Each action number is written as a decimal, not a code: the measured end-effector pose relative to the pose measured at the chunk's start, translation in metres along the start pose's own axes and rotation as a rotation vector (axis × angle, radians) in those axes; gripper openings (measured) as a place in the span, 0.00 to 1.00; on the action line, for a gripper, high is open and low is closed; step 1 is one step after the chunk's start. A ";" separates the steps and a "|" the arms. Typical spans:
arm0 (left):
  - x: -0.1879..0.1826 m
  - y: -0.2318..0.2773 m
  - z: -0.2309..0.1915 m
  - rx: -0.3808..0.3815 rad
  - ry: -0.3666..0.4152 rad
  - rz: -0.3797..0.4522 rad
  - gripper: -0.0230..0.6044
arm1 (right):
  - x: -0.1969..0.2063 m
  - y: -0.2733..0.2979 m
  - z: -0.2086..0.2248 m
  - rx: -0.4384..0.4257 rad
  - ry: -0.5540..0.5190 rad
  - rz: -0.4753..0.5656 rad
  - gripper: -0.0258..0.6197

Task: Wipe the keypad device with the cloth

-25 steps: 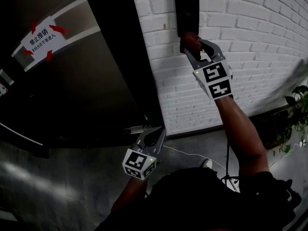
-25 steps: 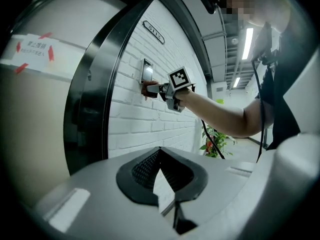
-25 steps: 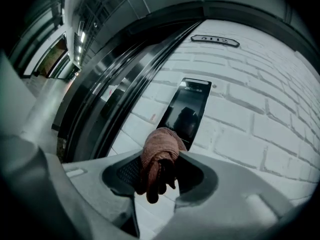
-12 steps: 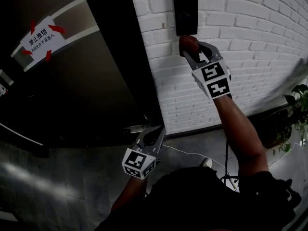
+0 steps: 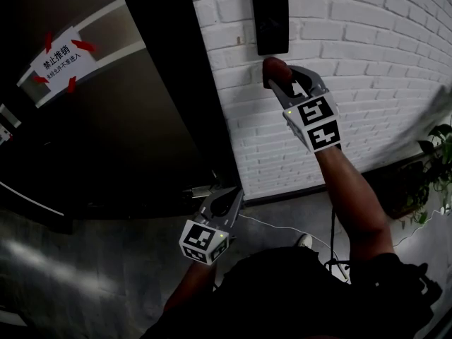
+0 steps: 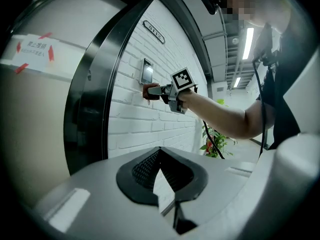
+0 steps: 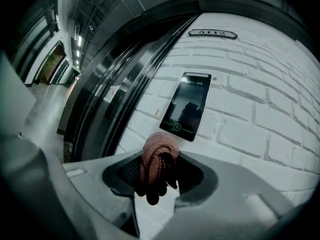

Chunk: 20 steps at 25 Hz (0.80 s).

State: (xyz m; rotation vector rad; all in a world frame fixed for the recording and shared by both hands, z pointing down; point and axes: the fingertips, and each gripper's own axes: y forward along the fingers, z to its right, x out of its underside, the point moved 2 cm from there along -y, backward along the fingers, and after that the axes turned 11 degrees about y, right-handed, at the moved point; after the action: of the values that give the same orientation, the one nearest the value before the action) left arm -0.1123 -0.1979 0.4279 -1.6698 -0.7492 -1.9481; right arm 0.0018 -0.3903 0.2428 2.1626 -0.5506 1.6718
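Observation:
The black keypad device (image 5: 270, 21) is mounted on the white brick wall (image 5: 367, 69); in the right gripper view the keypad device (image 7: 188, 106) has a dark glossy screen. My right gripper (image 5: 280, 78) is shut on a bunched reddish cloth (image 5: 275, 67), just below the device and off its face. The cloth (image 7: 158, 165) bulges between the jaws in the right gripper view. My left gripper (image 5: 222, 202) hangs low near the door's foot, shut with nothing in it. In the left gripper view the keypad device (image 6: 146, 72) and the cloth (image 6: 150, 91) show far off.
A dark metal door (image 5: 106, 119) with a white taped notice (image 5: 62, 56) stands left of the wall. A potted plant (image 5: 432, 168) sits at the right by the floor. A cable (image 5: 275, 226) runs along the grey floor.
My right gripper has slid down with the cloth, from over the device's lower edge to just below it. The left gripper has stayed still.

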 end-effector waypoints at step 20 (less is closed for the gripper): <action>-0.001 -0.004 -0.011 -0.041 0.012 0.006 0.06 | -0.159 -0.018 0.031 0.086 -0.146 0.274 0.27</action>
State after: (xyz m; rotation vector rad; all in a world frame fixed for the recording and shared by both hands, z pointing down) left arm -0.1228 -0.2022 0.4257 -1.6808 -0.7042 -1.9798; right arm 0.0007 -0.3756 0.0801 2.3739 -0.8656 1.7080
